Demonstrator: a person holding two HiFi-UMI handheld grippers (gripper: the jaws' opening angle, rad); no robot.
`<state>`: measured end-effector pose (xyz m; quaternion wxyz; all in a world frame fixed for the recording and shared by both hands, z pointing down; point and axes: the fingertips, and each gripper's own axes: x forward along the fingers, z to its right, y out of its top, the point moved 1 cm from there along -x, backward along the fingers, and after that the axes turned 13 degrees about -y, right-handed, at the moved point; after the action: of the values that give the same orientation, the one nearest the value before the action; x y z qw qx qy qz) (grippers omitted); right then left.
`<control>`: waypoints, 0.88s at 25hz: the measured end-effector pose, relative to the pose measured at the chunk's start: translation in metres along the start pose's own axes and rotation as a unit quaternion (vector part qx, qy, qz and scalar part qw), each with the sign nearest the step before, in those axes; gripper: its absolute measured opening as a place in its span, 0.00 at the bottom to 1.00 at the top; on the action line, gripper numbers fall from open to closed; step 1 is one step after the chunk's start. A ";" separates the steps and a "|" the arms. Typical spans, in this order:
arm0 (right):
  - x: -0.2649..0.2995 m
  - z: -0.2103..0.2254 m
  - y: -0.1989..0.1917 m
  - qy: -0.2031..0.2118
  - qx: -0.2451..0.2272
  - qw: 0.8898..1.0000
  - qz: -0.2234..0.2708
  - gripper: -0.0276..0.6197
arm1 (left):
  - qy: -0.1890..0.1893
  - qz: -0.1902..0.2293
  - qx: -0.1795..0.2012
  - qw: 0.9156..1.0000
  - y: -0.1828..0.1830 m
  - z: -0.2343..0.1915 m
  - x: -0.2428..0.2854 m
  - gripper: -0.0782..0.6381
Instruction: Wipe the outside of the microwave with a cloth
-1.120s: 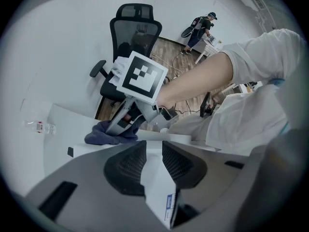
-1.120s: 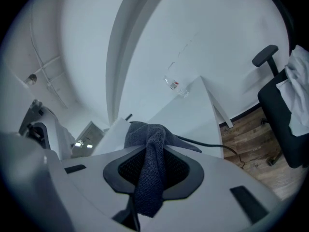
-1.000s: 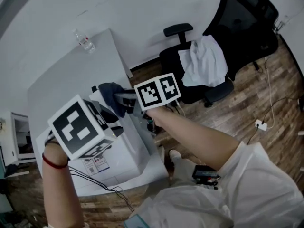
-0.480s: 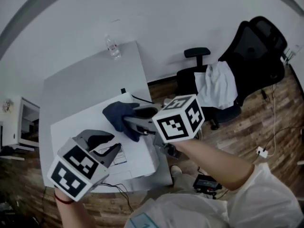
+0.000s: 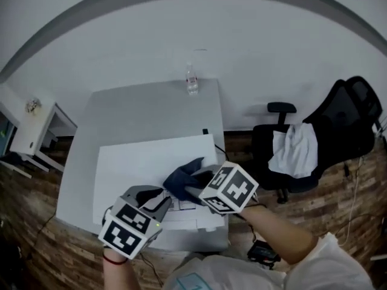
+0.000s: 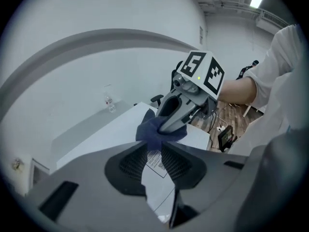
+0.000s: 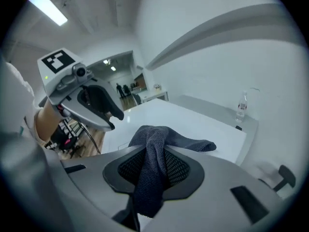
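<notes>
Left hand-held gripper [image 5: 164, 199], right [image 5: 193, 186] shifted; one cloth [image 5: 180, 177].

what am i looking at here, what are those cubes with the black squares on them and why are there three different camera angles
There is no robot here. Someone holds a hand tool with two fingers, called a gripper, in each hand. The marked cubes are part of those tools.

The head view comes from a camera on the person's head, looking down. The left and right gripper views come from a camera riding on each gripper, looking along its fingers.

On the grey table stands a white microwave, with a bottle at the far edge. A chair stands to the right.

The right gripper is shut on a dark blue cloth, over the microwave's top. The left gripper holds nothing, and its fingers stand slightly apart.
</notes>
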<state>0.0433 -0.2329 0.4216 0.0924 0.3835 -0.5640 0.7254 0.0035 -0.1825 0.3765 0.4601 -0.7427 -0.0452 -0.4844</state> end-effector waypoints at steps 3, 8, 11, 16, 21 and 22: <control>0.007 -0.006 -0.004 -0.022 -0.053 0.998 -0.030 0.20 | 0.014 0.042 -0.006 0.999 0.002 -0.003 -0.001 0.24; 0.010 -0.007 -0.004 -0.033 -0.065 0.997 -0.031 0.22 | 0.036 0.092 -0.002 0.995 0.004 -0.011 0.000 0.24; 0.008 -0.009 -0.003 -0.027 -0.053 0.998 -0.015 0.26 | 0.039 0.140 0.006 0.989 0.008 -0.012 -0.002 0.24; -0.009 -0.009 0.005 -0.014 -0.004 0.998 0.058 0.38 | 0.029 0.235 0.027 0.971 0.015 -0.006 -0.009 0.20; -0.045 -0.008 0.025 0.003 0.040 0.981 0.192 0.37 | 0.019 0.318 0.038 0.947 0.018 -0.006 -0.018 0.20; -0.052 -0.009 0.029 0.009 0.044 0.975 0.216 0.37 | 0.015 0.332 0.039 0.942 0.020 -0.006 -0.020 0.20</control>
<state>0.0586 -0.2194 0.3648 -0.0783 0.2495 -0.6006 0.7556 -0.0014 -0.1907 0.3491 0.6242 -0.6896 0.1922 -0.3128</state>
